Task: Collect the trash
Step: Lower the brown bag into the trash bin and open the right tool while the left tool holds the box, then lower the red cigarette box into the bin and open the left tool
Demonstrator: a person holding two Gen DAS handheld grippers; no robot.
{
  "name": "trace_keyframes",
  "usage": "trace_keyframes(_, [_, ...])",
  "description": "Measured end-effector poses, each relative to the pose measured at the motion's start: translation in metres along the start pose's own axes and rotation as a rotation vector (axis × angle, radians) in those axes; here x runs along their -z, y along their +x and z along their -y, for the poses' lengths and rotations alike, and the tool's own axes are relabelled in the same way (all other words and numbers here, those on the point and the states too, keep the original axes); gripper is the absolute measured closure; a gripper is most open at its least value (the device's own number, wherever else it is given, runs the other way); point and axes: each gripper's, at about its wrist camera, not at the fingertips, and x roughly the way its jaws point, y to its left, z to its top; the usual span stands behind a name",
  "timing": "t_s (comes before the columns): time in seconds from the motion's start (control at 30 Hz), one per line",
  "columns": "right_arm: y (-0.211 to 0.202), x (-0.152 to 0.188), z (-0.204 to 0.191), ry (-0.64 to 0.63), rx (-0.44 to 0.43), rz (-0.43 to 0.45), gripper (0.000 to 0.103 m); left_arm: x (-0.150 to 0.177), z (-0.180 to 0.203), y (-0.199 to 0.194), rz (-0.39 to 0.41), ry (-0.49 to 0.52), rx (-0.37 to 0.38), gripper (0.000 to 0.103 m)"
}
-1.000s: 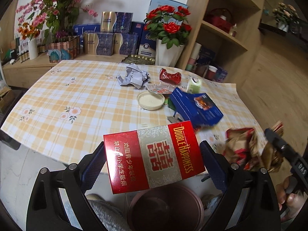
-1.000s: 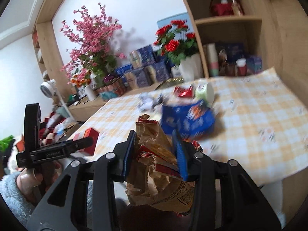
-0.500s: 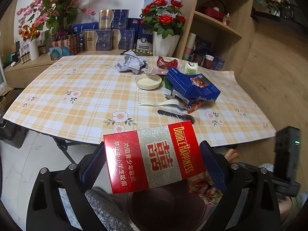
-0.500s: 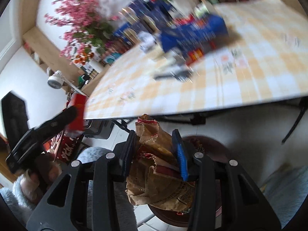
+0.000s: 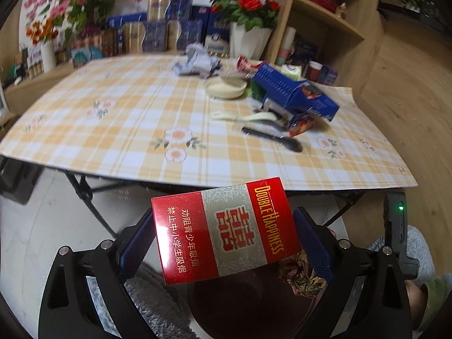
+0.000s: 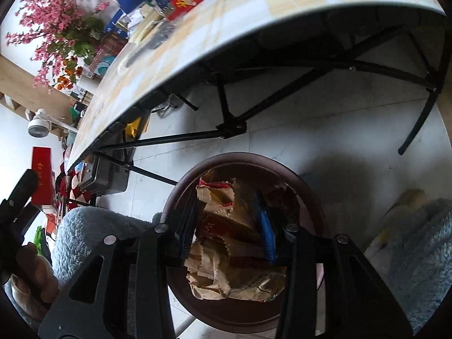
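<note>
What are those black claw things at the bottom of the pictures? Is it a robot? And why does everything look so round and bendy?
It is no robot. A person holds a two-finger gripper in each hand, and each gripper carries a small camera looking along its fingers. The lens is very wide, so straight edges bend.

One picture comes from the left gripper. It is shut on a red cigarette pack. Behind it is a table with a checked cloth. On it lie a blue box, crumpled paper, a round white lid and a black spoon.

The other picture comes from the right gripper. It is shut on a crumpled brown paper bag, right over a dark round bin on the floor.
</note>
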Motion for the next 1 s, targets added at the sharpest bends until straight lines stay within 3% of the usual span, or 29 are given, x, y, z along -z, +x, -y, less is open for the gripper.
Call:
trace_keyframes(0.1, [0.000, -0.001, 0.001, 0.000, 0.026, 0.004, 0.057, 0.001, -0.005, 0.007, -0.018, -0.031, 0.004, 0.011])
trace_keyframes(0.23, [-0.003, -0.002, 0.003, -0.007, 0.041, 0.022, 0.032, 0.001, -0.004, 0.008, -0.023, -0.029, 0.010, 0.011])
trace_keyframes(0.3, [-0.004, -0.003, 0.004, -0.019, 0.049, 0.031, 0.028, 0.001, -0.003, 0.009, -0.025, -0.022, 0.010, 0.011])
trace_keyframes(0.43, [-0.013, -0.005, 0.001, -0.040, 0.096, 0.084, 0.010, 0.002, 0.000, 0.010, -0.032, -0.007, 0.007, 0.011])
trace_keyframes(0.8, [-0.075, -0.014, -0.017, -0.155, 0.324, 0.345, 0.006, 0.008, 0.017, 0.027, -0.097, 0.055, 0.025, 0.011])
trace_keyframes(1.0, [-0.101, -0.019, -0.018, -0.149, 0.375, 0.448, 0.006, 0.020, 0.033, 0.055, -0.220, 0.127, 0.049, 0.011])
